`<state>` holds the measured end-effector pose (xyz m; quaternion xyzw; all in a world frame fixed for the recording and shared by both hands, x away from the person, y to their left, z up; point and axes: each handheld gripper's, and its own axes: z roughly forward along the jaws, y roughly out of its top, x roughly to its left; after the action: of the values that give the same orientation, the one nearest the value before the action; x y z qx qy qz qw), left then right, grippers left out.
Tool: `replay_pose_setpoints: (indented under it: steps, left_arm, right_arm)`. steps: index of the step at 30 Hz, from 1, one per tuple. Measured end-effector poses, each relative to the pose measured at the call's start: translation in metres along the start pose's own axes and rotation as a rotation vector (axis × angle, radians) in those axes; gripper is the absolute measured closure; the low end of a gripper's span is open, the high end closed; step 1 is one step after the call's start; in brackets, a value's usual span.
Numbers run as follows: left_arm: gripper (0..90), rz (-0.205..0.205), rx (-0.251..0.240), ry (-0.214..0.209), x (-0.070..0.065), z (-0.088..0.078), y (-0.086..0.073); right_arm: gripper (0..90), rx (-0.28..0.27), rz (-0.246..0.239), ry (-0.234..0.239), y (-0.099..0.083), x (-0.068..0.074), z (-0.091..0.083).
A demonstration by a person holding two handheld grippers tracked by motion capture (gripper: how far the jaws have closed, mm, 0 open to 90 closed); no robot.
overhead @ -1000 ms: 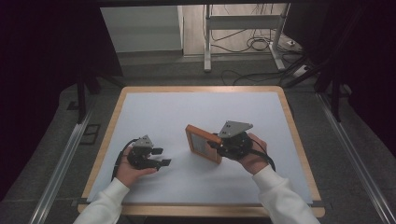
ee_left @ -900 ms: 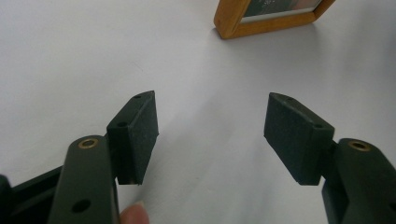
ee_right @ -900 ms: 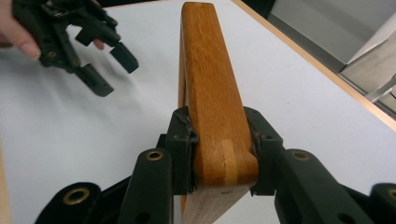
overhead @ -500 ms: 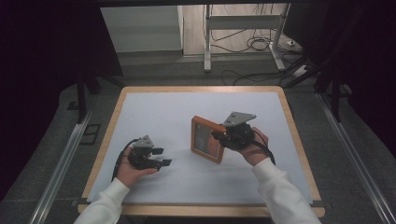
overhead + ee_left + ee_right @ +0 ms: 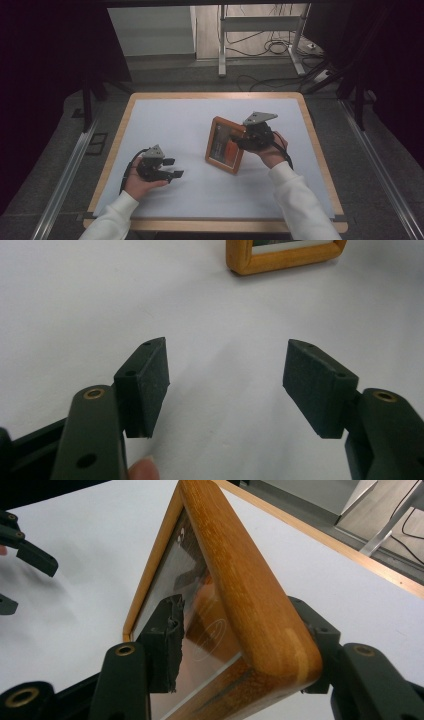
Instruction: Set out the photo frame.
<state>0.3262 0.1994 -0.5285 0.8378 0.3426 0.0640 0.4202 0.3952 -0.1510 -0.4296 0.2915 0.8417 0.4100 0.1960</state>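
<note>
A wooden picture frame (image 5: 223, 146) stands tilted on the white table top, right of centre, and its lower corner (image 5: 285, 255) shows at the top of the left gripper view. My right gripper (image 5: 240, 144) straddles the frame's (image 5: 240, 580) right edge. One pad is in front of the glass and the other behind the wood. Its jaws have just been opening with the frame still between them, and the front pad now stands off the glass. My left gripper (image 5: 175, 168) rests low at the front left, open and empty (image 5: 225, 385).
The white mat has a wooden table border (image 5: 215, 95). The left gripper (image 5: 25, 565) shows far off at the left of the right gripper view. Beyond the table lie grey floor, cables and a metal stand (image 5: 260, 30).
The right hand has carried the frame a little to the right and farther back, and it now stands more upright. The right jaws have spread wider. The left hand has not moved.
</note>
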Motion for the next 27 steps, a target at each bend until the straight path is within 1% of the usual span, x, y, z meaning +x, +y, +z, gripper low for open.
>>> replay_pose_setpoints:
  steps: [6,8,12,16,20,24,27]
  left_arm:
    - [34.4,0.001,-0.001,0.001,0.0,0.0,0.0]
    - [34.4,-0.003,-0.001,0.002,0.0,0.0,0.0]
    - [34.4,-0.006,-0.005,0.002,0.0,0.0,0.0]
    - [34.3,-0.005,-0.005,0.002,0.0,0.0,0.0]
    - [34.3,-0.002,-0.007,0.004,0.0,-0.001,0.0]
    - [34.3,0.001,-0.006,0.006,0.0,-0.002,0.0]
    - [34.4,-0.006,-0.007,0.006,0.0,-0.002,0.0]
  right_arm:
    - [43.4,-0.001,-0.009,-0.011,-0.001,0.001,0.002]
    - [39.5,0.0,-0.014,-0.022,-0.001,0.002,0.002]
    - [31.8,-0.015,0.009,-0.03,-0.004,0.003,0.0]
    - [25.9,-0.043,0.038,-0.042,-0.007,0.004,-0.005]
    - [23.9,-0.064,0.069,-0.047,-0.013,0.003,-0.013]
    - [23.3,-0.087,0.093,-0.037,-0.022,0.004,-0.023]
    - [23.0,-0.098,0.102,-0.04,-0.031,0.006,-0.031]
